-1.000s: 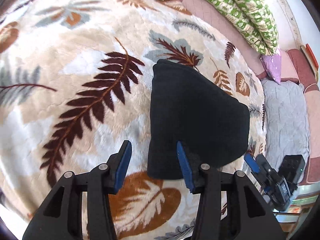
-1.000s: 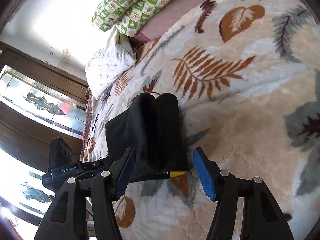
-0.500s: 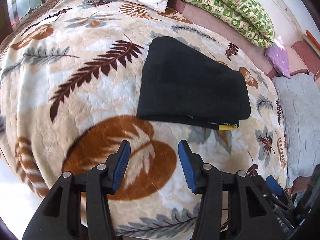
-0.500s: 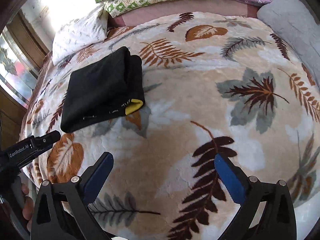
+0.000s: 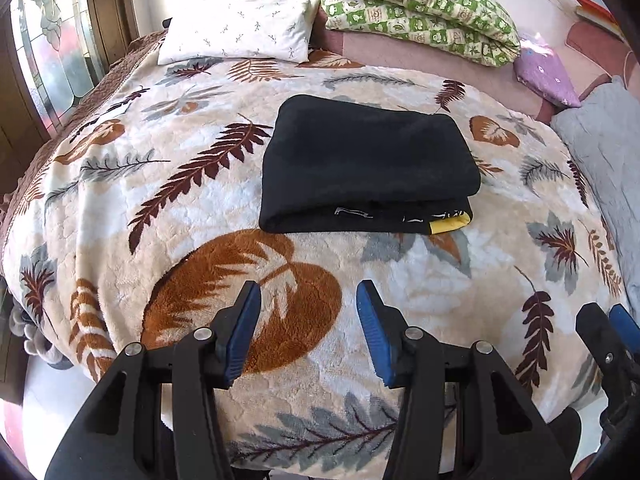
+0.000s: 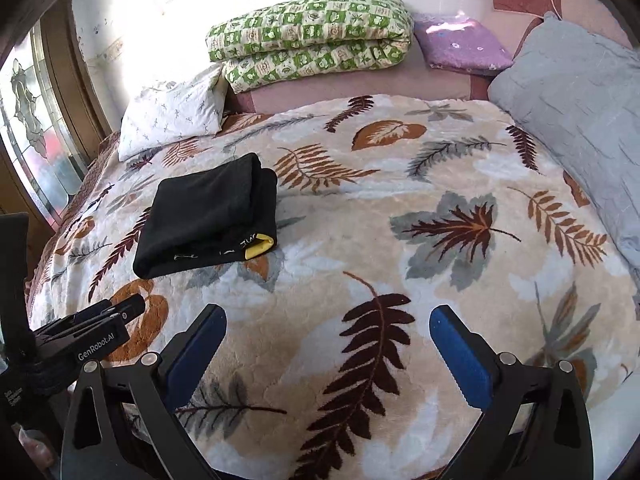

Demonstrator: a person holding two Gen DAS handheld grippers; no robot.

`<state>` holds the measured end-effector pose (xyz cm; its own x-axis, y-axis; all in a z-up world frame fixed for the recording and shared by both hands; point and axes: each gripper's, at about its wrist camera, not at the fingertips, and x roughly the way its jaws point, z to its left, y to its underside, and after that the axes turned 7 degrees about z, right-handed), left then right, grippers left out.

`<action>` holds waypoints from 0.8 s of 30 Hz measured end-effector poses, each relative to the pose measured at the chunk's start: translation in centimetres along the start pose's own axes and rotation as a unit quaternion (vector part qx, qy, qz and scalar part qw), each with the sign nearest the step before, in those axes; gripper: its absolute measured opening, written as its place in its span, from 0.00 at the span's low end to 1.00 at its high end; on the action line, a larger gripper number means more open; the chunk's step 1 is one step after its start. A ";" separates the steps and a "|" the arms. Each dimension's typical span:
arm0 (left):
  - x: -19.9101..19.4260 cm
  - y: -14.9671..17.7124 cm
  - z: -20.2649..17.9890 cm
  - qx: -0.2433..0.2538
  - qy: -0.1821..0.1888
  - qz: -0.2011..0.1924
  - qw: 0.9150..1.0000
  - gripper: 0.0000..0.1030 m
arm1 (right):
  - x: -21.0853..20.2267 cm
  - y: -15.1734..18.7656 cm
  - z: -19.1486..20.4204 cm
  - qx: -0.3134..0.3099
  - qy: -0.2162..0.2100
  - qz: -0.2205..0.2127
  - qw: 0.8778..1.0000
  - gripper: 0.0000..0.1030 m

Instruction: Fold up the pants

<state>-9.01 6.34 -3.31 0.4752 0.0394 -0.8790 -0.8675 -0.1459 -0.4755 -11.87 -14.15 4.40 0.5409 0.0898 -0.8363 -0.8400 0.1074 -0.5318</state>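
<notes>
The black pants (image 5: 368,164) lie folded into a compact rectangle on the leaf-patterned blanket (image 5: 180,208), with a yellow patch at the front right corner. They also show in the right wrist view (image 6: 208,216), at the left. My left gripper (image 5: 308,308) is open and empty, held back from the pants above the blanket's front part. My right gripper (image 6: 326,326) is wide open and empty, far to the right of the pants. The left gripper shows in the right wrist view (image 6: 116,312) at the lower left.
A white pillow (image 5: 240,28), a green checked quilt (image 5: 416,4) and a purple cushion (image 5: 544,72) line the back of the bed. A grey pillow (image 6: 580,120) lies at the right. A glass window (image 5: 52,52) stands at the left.
Both grippers have pulled back and up from the folded pants, which now lie alone on the blanket. The right gripper has opened wider.
</notes>
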 end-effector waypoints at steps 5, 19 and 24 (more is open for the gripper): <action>-0.8 0.3 0.0 0.002 -0.002 -0.018 1.000 0.48 | -0.7 -0.1 0.1 -0.007 0.004 -0.013 1.000 0.99; -2.3 -0.1 0.5 -0.013 0.013 -0.056 0.998 0.77 | -0.1 -0.1 0.5 -0.018 0.006 -0.013 1.000 0.99; -1.9 -0.3 0.2 -0.019 -0.038 -0.048 0.998 0.77 | 0.0 -0.1 0.5 -0.021 0.007 -0.013 1.000 0.99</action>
<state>-9.72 6.54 -1.47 0.5421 0.1295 -0.8303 -0.8115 -0.1760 -0.5573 -11.76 -13.67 4.55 0.5629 0.0731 -0.8233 -0.8264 0.0689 -0.5589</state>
